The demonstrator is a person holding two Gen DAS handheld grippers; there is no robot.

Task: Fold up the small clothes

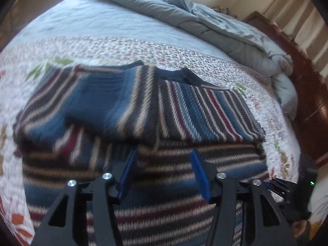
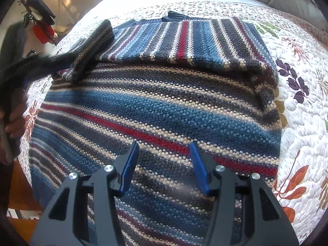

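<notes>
sweater (image 2: 164, 106) below both grippers | left gripper (image 1: 163, 153) agape, empty | right gripper (image 2: 164, 145) agape, empty

Daylight falls across a bed spread with a floral quilt (image 2: 303, 123), ahead of the fingers. Beyond it a grey duvet (image 1: 215, 26) lies bunched beside a dark wooden bedframe (image 1: 309, 102), with pale curtains (image 1: 297, 18) far right.

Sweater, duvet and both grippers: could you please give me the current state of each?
Sweater: flat on the quilt, sleeves folded in across the top.
Duvet: crumpled at the far end of the bed.
Left gripper: open, fingers empty above the sweater.
Right gripper: open, nothing between its fingers, over the sweater.
</notes>
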